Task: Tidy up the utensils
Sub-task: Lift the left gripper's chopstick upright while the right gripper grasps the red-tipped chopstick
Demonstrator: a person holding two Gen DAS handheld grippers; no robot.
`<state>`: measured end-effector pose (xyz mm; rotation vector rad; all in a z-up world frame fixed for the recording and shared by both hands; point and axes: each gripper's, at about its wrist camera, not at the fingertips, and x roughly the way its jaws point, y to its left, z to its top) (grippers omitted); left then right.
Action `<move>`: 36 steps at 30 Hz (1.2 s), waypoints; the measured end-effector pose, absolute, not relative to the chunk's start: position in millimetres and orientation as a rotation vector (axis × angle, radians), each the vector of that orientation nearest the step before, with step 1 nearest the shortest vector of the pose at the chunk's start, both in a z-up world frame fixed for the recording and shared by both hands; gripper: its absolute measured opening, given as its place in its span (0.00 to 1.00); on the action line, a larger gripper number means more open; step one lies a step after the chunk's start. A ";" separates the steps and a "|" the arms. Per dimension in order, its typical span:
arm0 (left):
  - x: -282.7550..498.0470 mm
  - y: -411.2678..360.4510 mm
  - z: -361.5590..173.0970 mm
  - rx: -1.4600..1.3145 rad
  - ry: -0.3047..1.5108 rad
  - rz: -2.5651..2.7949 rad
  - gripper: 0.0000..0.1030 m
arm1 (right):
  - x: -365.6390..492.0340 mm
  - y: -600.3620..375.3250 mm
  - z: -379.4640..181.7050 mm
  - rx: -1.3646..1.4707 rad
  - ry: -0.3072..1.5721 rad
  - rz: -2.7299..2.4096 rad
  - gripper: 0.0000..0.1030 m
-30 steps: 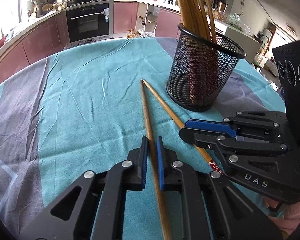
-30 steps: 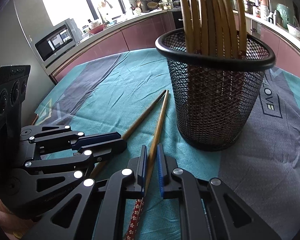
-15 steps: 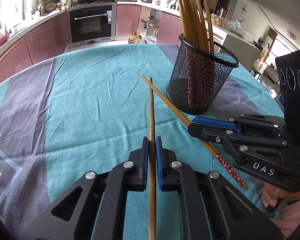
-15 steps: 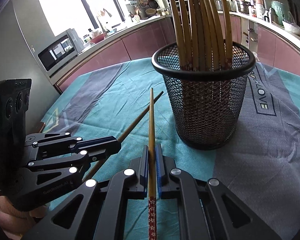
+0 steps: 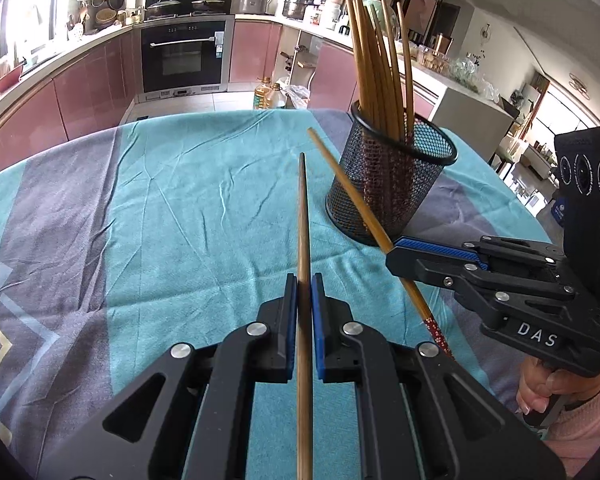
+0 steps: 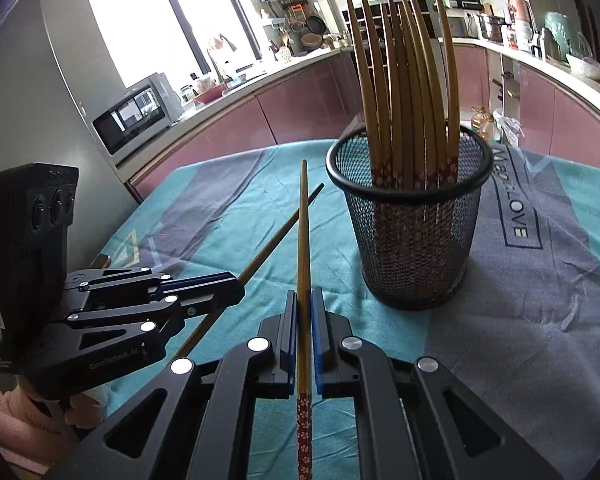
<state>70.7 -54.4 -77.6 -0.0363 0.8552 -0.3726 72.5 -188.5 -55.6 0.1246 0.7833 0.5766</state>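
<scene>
My left gripper is shut on a brown wooden chopstick that points away over the teal tablecloth, lifted clear of it. My right gripper is shut on a second chopstick with a red flowered handle end. Each view shows the other gripper from the side: the right gripper with its chopstick, the left gripper with its chopstick. A black mesh cup holding several chopsticks stands just beyond and right of both tips.
The round table carries a teal and grey cloth. Past its far edge run pink kitchen cabinets, an oven and a microwave. A hand in a pink sleeve holds the right gripper.
Both grippers closed on their chopsticks and lifted them off the cloth. The sticks swung into line with the fingers, and the mesh cup now sits lower and farther in both views.
</scene>
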 end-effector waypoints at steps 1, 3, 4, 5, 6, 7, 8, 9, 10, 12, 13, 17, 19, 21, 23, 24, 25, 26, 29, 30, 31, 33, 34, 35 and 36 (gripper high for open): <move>69.4 -53.2 -75.9 -0.040 0.850 -0.374 0.07 | 72.1 -189.1 -53.9 0.126 0.778 0.580 0.06; 67.4 -51.0 -73.0 -0.049 0.844 -0.379 0.07 | 69.9 -190.5 -50.2 0.130 0.767 0.586 0.06; 66.3 -50.3 -71.3 -0.053 0.841 -0.381 0.07 | 69.0 -190.2 -48.8 0.131 0.762 0.587 0.06; 65.2 -49.9 -69.4 -0.056 0.836 -0.382 0.07 | 68.0 -190.4 -47.1 0.132 0.756 0.588 0.06; 64.4 -49.8 -67.6 -0.057 0.833 -0.382 0.07 | 67.1 -191.5 -46.2 0.134 0.753 0.590 0.06; 63.1 -49.4 -65.6 -0.058 0.829 -0.383 0.07 | 66.6 -192.1 -44.9 0.135 0.749 0.592 0.06; 62.3 -49.2 -64.1 -0.060 0.826 -0.384 0.07 | 66.0 -192.7 -43.8 0.135 0.744 0.590 0.06; 61.8 -48.8 -62.2 -0.062 0.821 -0.385 0.07 | 65.7 -193.3 -42.9 0.137 0.740 0.590 0.06; 61.0 -48.4 -60.1 -0.065 0.816 -0.386 0.07 | 65.7 -194.2 -41.9 0.139 0.737 0.590 0.06; 58.4 -48.1 -57.0 -0.067 0.807 -0.389 0.07 | 65.0 -196.3 -40.9 0.140 0.731 0.590 0.06; 58.0 -48.7 -54.9 -0.067 0.803 -0.390 0.07 | 64.6 -196.9 -40.1 0.141 0.728 0.590 0.06; 53.9 -48.7 -48.1 -0.069 0.784 -0.397 0.07 | 62.8 -198.5 -36.2 0.144 0.715 0.590 0.06; 52.9 -48.0 -45.3 -0.072 0.778 -0.401 0.07 | 61.8 -199.6 -33.7 0.145 0.707 0.588 0.06; 52.3 -46.7 -43.5 -0.074 0.771 -0.404 0.07 | 60.9 -200.3 -31.8 0.146 0.701 0.588 0.06; 50.8 -46.9 -40.4 -0.078 0.765 -0.406 0.07 | 59.9 -201.7 -30.8 0.146 0.696 0.588 0.06; 50.9 -46.5 -39.1 -0.079 0.763 -0.407 0.07 | 59.4 -201.4 -30.3 0.147 0.695 0.588 0.06; 50.3 -46.6 -38.2 -0.079 0.760 -0.408 0.07 | 58.8 -201.8 -29.9 0.148 0.693 0.587 0.06; 49.9 -46.8 -37.7 -0.079 0.758 -0.408 0.07 | 58.7 -199.6 -30.0 0.149 0.692 0.587 0.06; 49.2 -46.1 -36.8 -0.081 0.752 -0.412 0.07 | 58.6 -200.1 -29.0 0.148 0.689 0.587 0.06; 48.4 -46.1 -35.9 -0.082 0.750 -0.413 0.07 | 58.6 -200.4 -28.8 0.149 0.688 0.587 0.06; 48.2 -46.1 -35.4 -0.083 0.748 -0.414 0.07 | 58.0 -200.5 -28.3 0.149 0.687 0.587 0.06; 47.6 -45.9 -34.4 -0.085 0.744 -0.415 0.07 | 58.3 -199.7 -27.8 0.150 0.685 0.586 0.06; 47.4 -45.5 -33.9 -0.086 0.742 -0.416 0.07 | 58.8 -200.0 -27.4 0.150 0.684 0.586 0.06; 47.3 -45.4 -32.8 -0.087 0.740 -0.417 0.07 | 58.6 -200.4 -26.9 0.151 0.682 0.585 0.06; 46.8 -45.0 -31.8 -0.088 0.737 -0.417 0.07 | 58.7 -201.0 -26.3 0.152 0.679 0.584 0.06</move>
